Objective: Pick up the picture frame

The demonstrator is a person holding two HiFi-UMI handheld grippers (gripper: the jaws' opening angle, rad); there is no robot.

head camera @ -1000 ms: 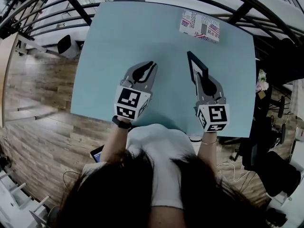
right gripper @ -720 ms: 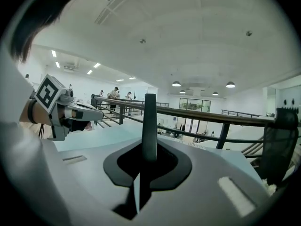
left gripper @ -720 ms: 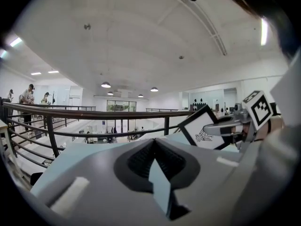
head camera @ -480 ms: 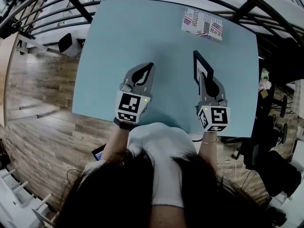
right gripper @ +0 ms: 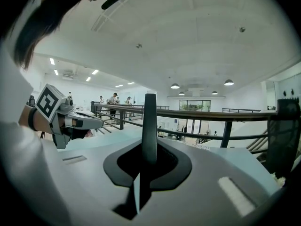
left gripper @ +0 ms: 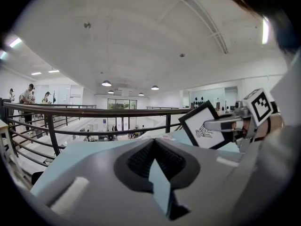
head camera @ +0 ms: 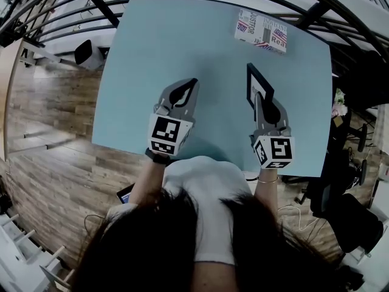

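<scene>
The picture frame point(head camera: 258, 84) has a black border and a white picture. My right gripper point(head camera: 262, 97) is shut on its near edge and holds it upright over the right part of the light blue table point(head camera: 152, 41). In the right gripper view the frame point(right gripper: 149, 121) shows edge-on as a black bar between the jaws of the right gripper point(right gripper: 148, 160). The left gripper view shows the frame's face point(left gripper: 200, 128). My left gripper point(head camera: 192, 84) hovers to the frame's left, apart from it, with its tips together on nothing.
A printed newspaper point(head camera: 261, 30) lies at the table's far right corner. Dark railings point(head camera: 91, 5) run round the far side of the table. A chair point(head camera: 82, 56) stands off the left edge and wooden floor point(head camera: 42, 120) lies below.
The left gripper's jaws have come together from a clear gap one second ago. The right gripper and the frame have hardly shifted.
</scene>
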